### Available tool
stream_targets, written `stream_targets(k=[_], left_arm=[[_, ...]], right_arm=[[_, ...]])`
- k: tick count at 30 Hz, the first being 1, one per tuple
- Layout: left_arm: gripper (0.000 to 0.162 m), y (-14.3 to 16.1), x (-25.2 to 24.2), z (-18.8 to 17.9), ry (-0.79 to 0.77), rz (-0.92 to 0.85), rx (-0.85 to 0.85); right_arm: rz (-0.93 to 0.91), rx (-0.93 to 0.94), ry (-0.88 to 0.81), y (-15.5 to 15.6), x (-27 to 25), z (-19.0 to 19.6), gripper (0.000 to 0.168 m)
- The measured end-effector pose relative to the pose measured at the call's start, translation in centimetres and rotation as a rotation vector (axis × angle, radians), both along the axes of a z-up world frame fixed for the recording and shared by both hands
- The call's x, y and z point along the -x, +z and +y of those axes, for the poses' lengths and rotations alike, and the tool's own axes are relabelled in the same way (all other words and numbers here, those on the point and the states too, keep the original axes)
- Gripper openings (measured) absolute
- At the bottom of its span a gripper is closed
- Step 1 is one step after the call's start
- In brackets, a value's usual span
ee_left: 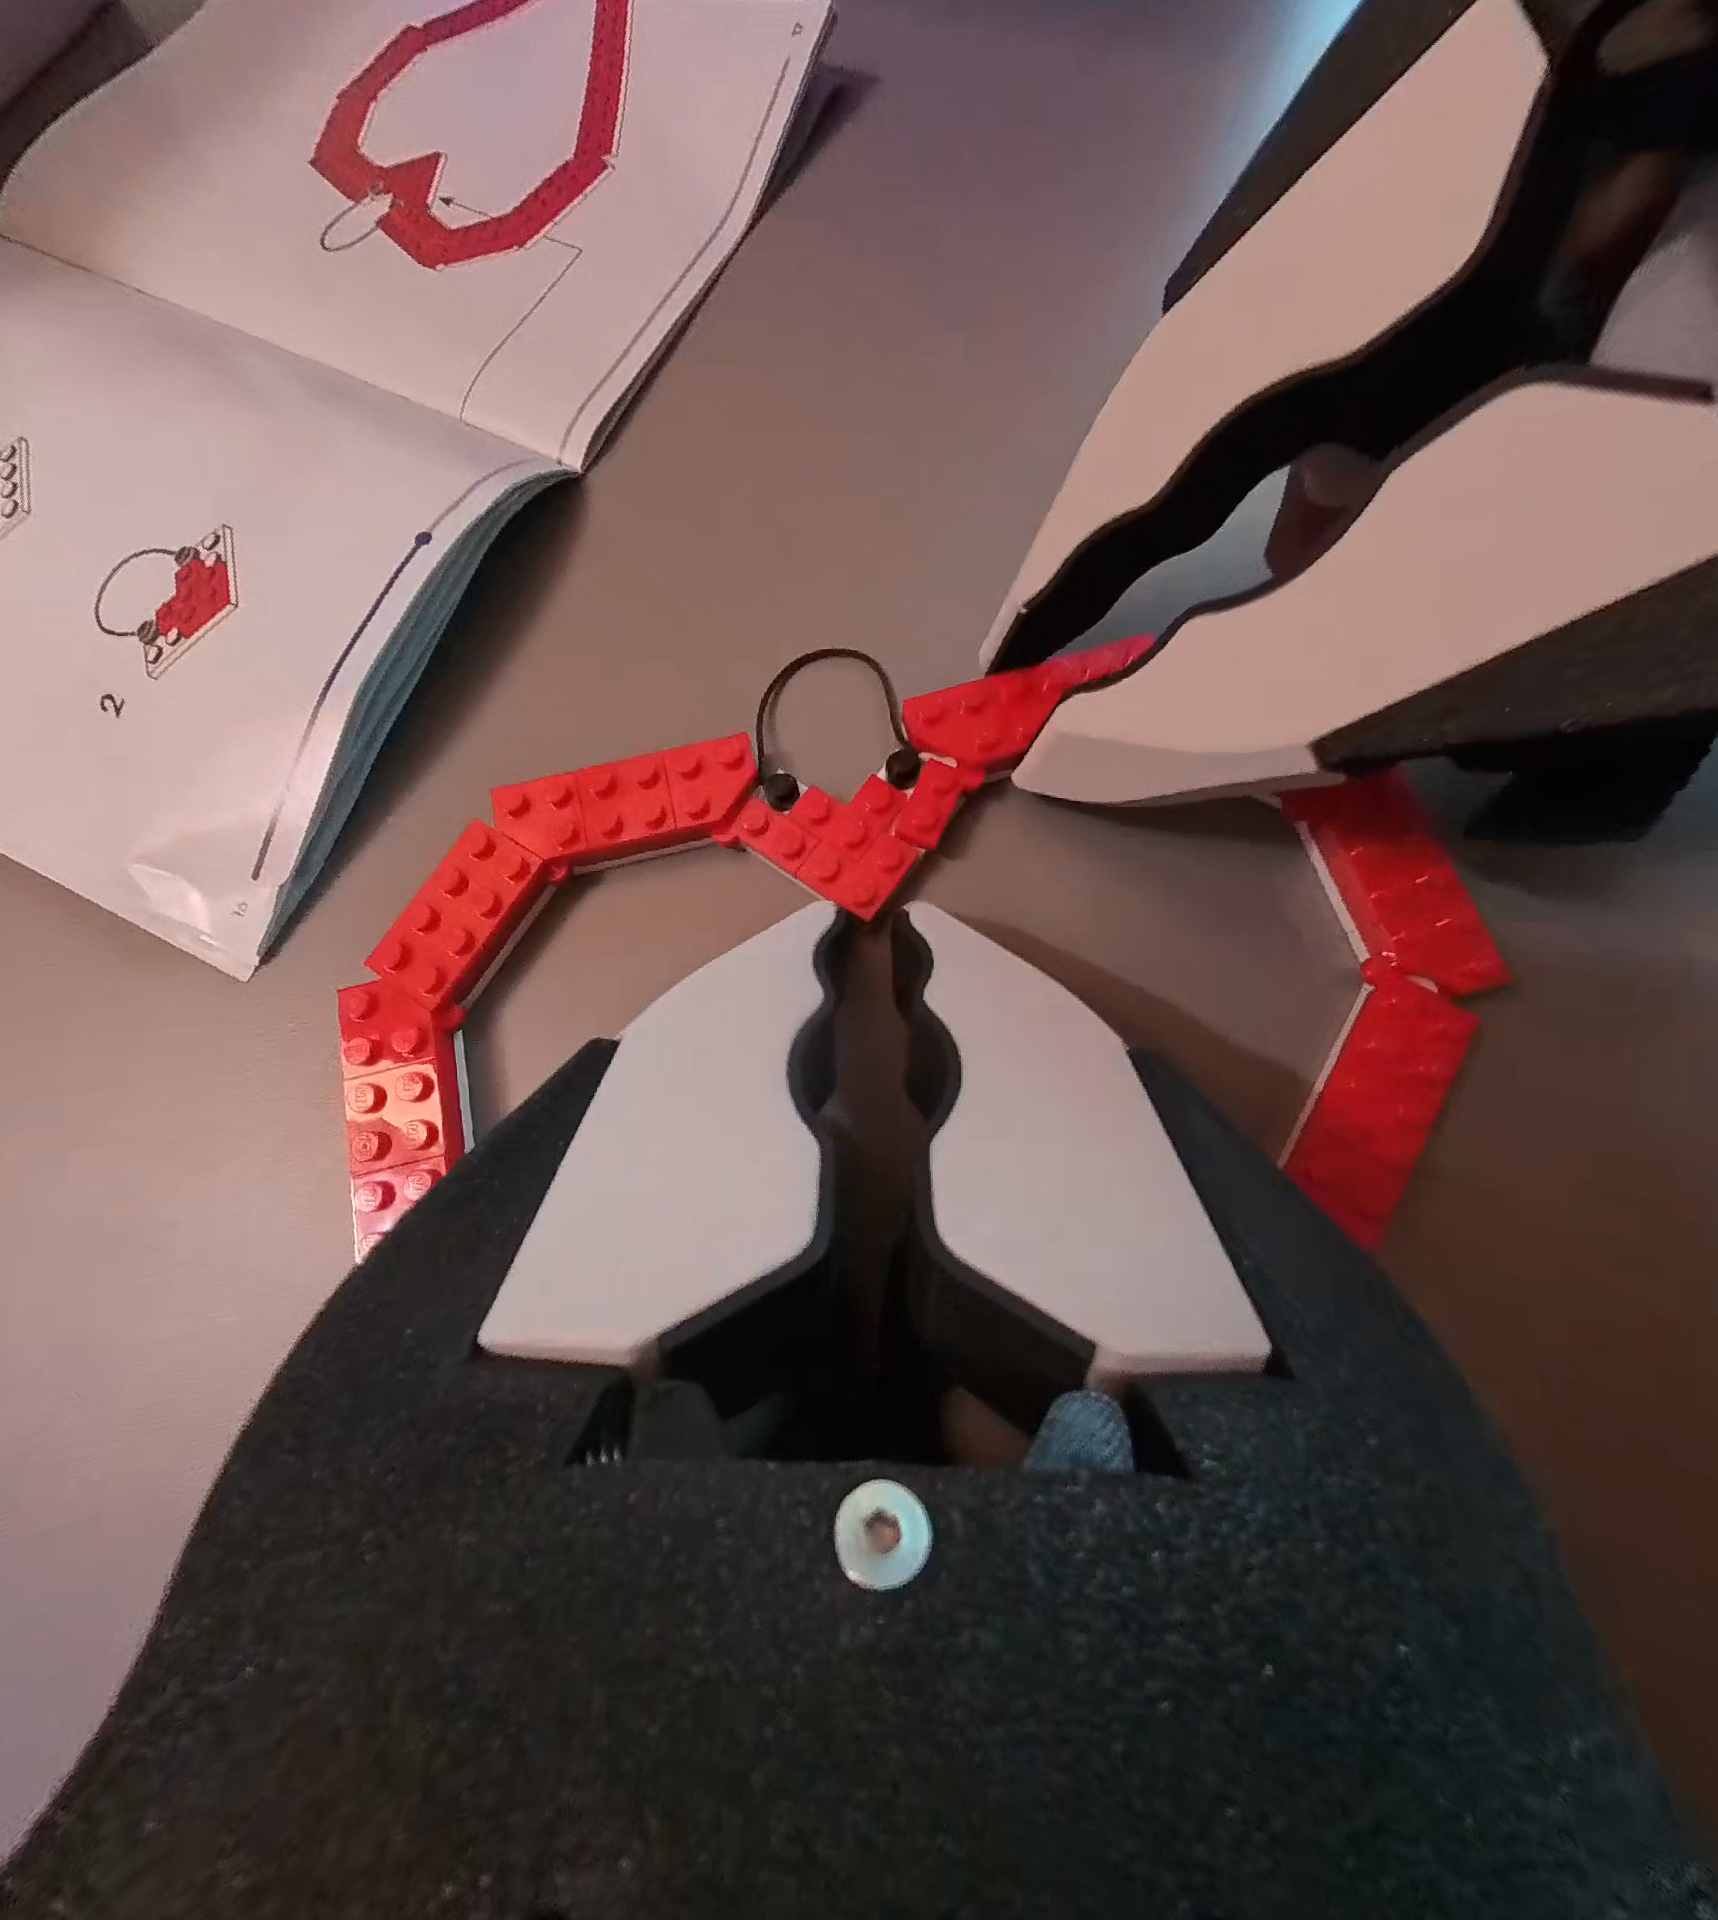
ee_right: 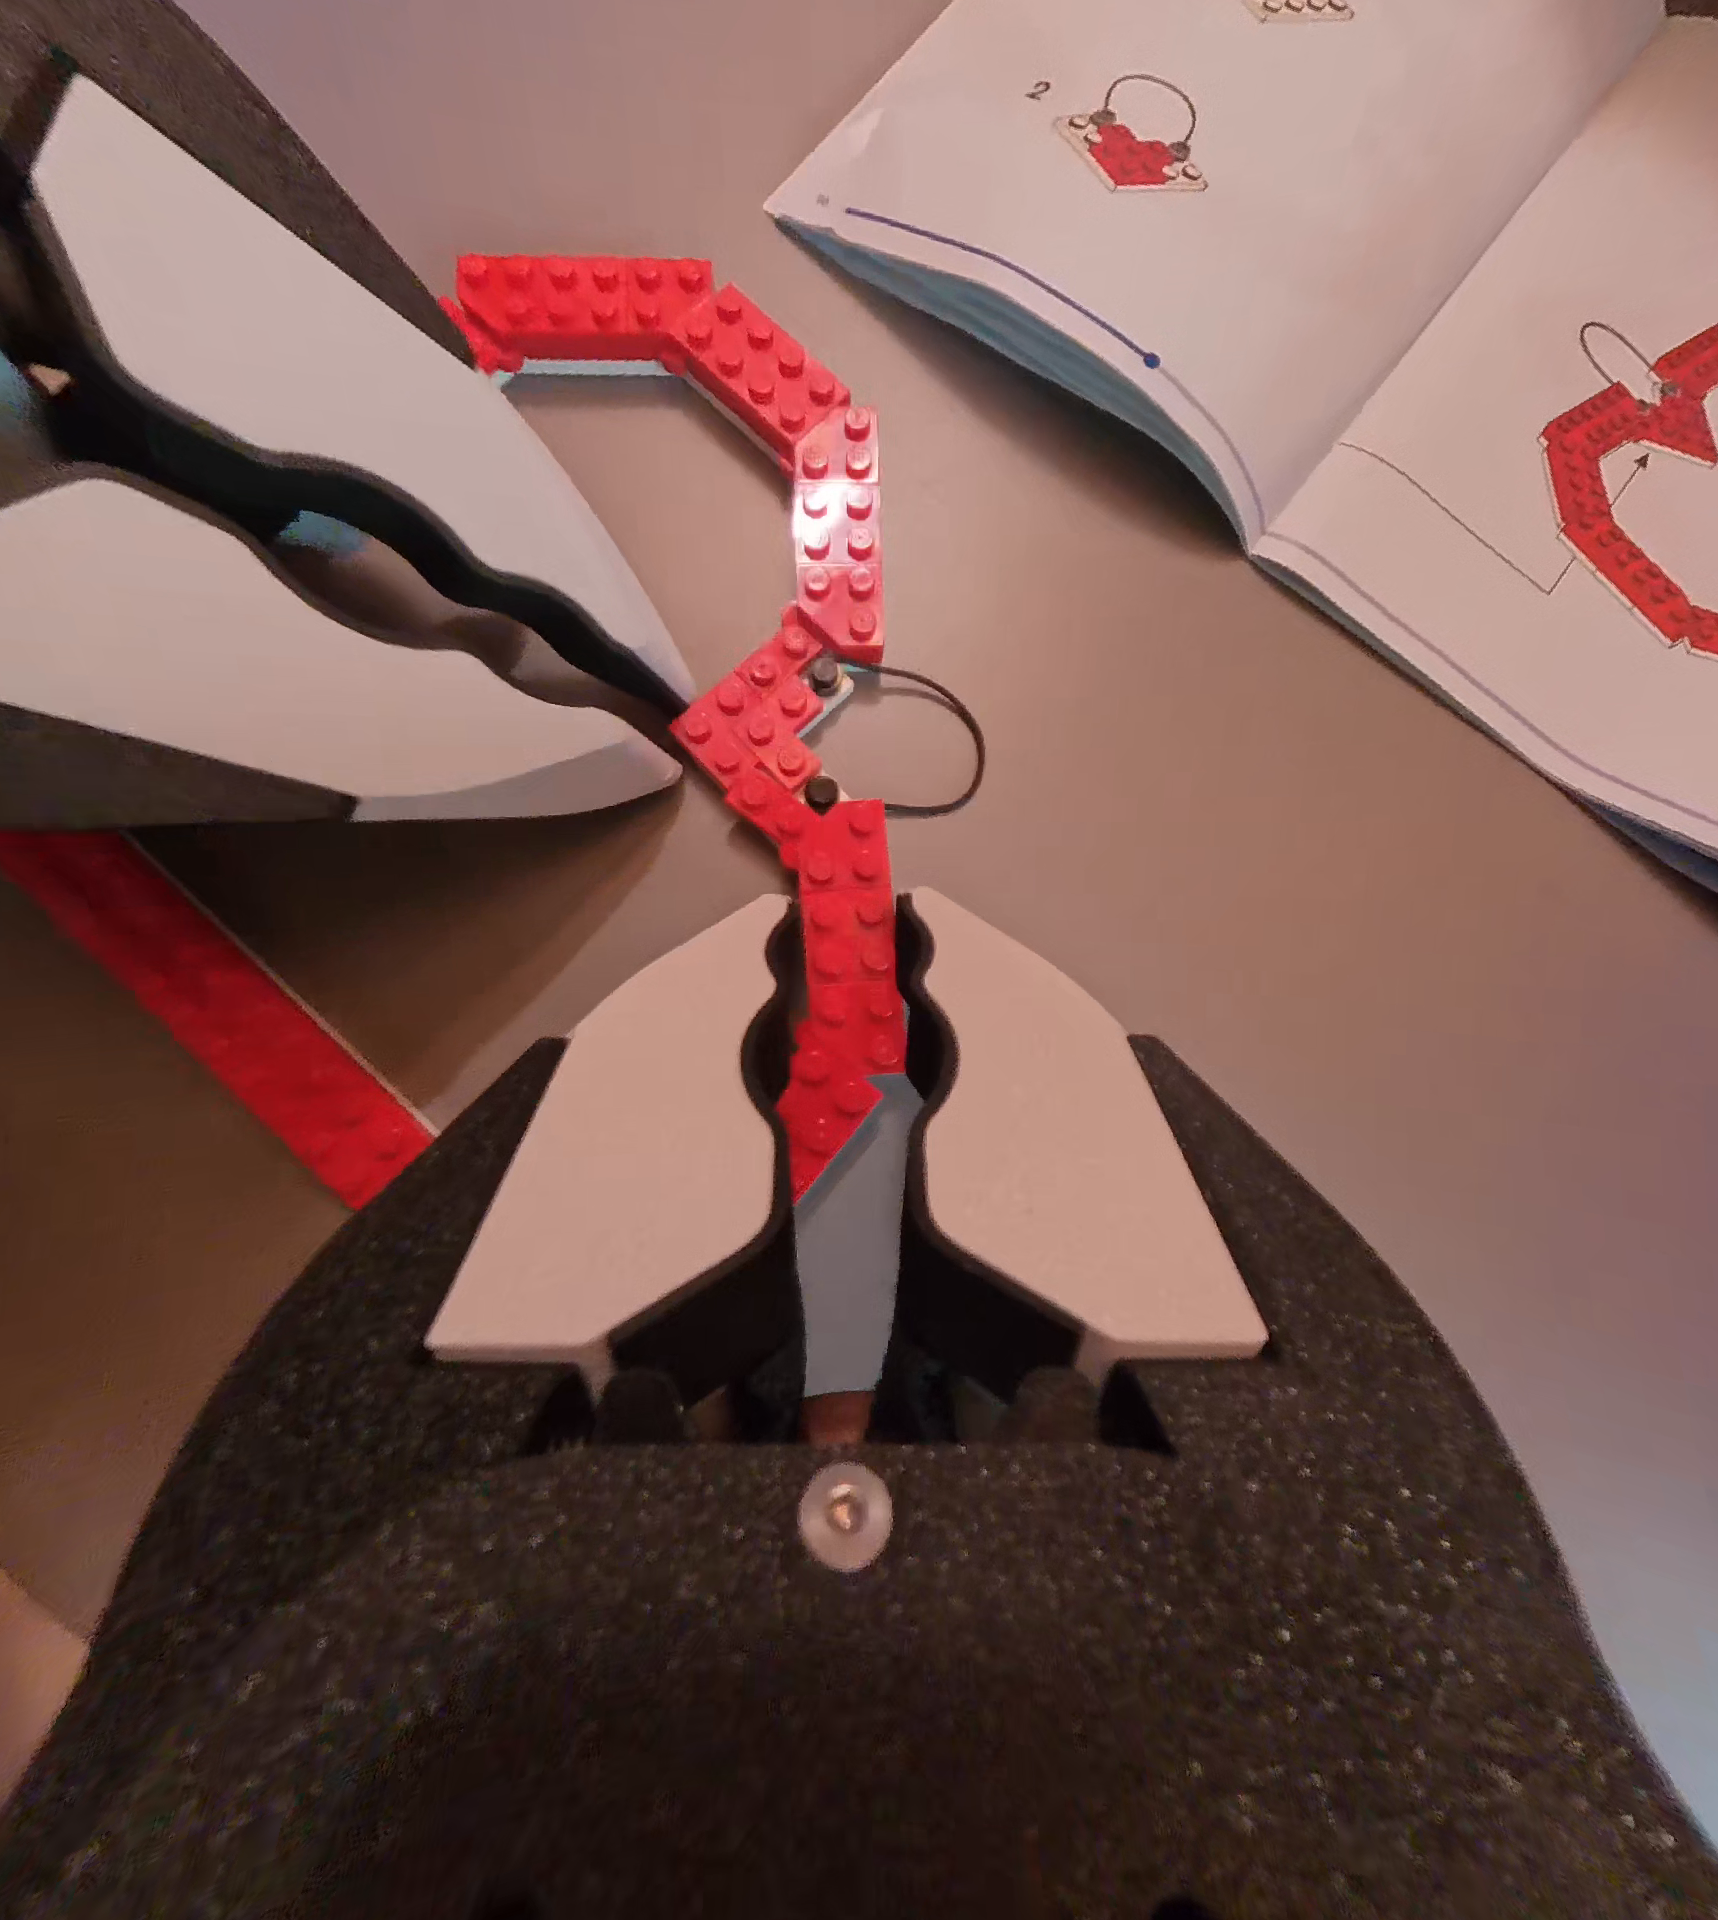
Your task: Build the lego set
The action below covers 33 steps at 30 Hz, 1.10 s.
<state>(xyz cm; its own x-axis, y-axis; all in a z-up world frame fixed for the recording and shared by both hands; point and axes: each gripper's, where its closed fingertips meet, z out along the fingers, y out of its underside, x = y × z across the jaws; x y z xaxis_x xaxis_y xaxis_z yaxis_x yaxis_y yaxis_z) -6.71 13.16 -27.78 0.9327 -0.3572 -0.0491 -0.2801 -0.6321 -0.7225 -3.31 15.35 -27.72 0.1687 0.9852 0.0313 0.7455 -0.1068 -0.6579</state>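
Nearest you, your right gripper (ee_right: 847,1023) is clamped on the upper right arm of the red brick heart frame (ee_left: 481,914), which lies flat on the brown table (ee_left: 159,1299). Your left gripper (ee_left: 870,940) is nearly closed on nothing, its tips at the point of the small centre heart piece (ee_left: 839,842) carrying the black cord loop (ee_left: 827,691) (seemingly the joining step on the open instruction booklet (ee_left: 211,499) beyond). Next, probably press that piece down squarely while you steady the frame.
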Motion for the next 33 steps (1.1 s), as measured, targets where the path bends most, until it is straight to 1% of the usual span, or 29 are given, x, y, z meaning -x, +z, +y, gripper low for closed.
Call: stream_targets(k=[6,11,14,16,17,20,21,22,23,24,25,26,28,30,33], left_arm=[[0.007,0.0,-0.2,-0.2,0.020,-0.013,0.000],[0.005,0.0,-0.7,-0.3,0.082,-0.047,0.006],[0.004,0.0,-0.8,-0.3,0.110,-0.039,0.000],[0.004,0.0,-0.7,-0.3,0.121,-0.049,0.002],[0.004,-0.1,-0.7,-0.3,0.125,-0.062,0.007],[0.004,0.0,-0.8,-0.3,0.129,-0.091,0.010],[0.004,0.0,-0.8,-0.3,0.126,-0.091,0.008],[0.004,0.0,-0.8,-0.3,0.124,-0.089,0.007],[0.004,0.0,-0.8,-0.3,0.122,-0.090,0.007],[0.004,0.0,-0.9,-0.3,0.118,-0.096,0.008],[0.004,0.0,-0.9,-0.3,0.115,-0.104,0.011],[0.004,0.0,-0.9,-0.3,0.115,-0.113,0.015],[0.004,-0.1,-1.0,-0.3,0.114,-0.127,0.022],[0.004,-0.1,-1.0,-0.3,0.114,-0.138,0.026],[0.004,-0.1,-0.9,-0.3,0.119,-0.144,0.027]], right_arm=[[-0.009,0.002,-0.039,0.0,0.0,0.1,0.018],[-0.049,-0.065,-0.070,-0.1,-0.3,0.4,0.019],[-0.052,-0.060,-0.084,-0.1,-0.2,0.5,0.019],[-0.052,-0.049,-0.060,-0.1,-0.2,0.5,0.020],[-0.054,-0.028,-0.030,-0.1,-0.2,0.3,0.023],[-0.037,0.078,0.082,0.6,-0.3,-0.5,0.039],[-0.027,0.088,0.128,1.0,-0.4,-0.5,0.044],[-0.015,0.077,0.187,1.6,-0.4,-0.4,0.044],[0.010,0.045,0.272,2.4,-0.2,-0.3,0.037],[0.047,0.003,0.381,3.1,0.2,-0.5,0.025],[0.081,-0.034,0.502,3.7,0.6,-0.8,0.017],[0.087,-0.059,0.613,3.8,0.8,-1.1,0.013],[0.023,-0.058,0.788,3.1,1.2,-1.4,0.012],[-0.029,-0.057,0.913,2.6,1.5,-1.7,0.012],[-0.142,-0.094,0.995,1.6,1.6,-1.5,0.011]])
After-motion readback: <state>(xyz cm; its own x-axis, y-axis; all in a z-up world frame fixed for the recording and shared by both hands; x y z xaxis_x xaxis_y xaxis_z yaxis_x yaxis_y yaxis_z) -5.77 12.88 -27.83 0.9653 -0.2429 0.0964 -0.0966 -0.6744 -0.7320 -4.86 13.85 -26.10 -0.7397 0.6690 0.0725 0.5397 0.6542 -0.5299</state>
